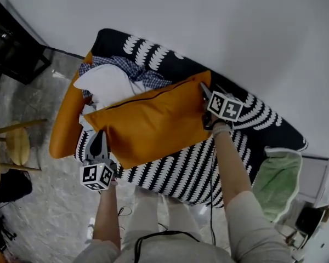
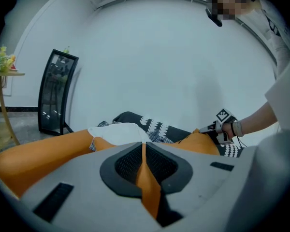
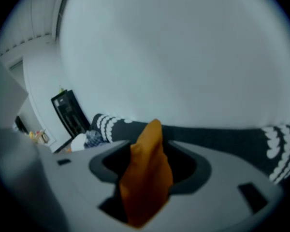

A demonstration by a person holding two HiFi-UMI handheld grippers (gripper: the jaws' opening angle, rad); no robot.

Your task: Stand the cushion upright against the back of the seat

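Left tongs point(image 2: 144, 153) pinched shut on near corner of orange cushion point(image 1: 153, 122); right tongs point(image 3: 149, 163) gaped wide, far corner loose between. Cushion lay across sofa seat point(image 1: 181, 169), likely readied for propping against its back.

left gripper point(image 2: 144, 151) clamped, right gripper point(image 3: 147, 153) spread (arms forward)
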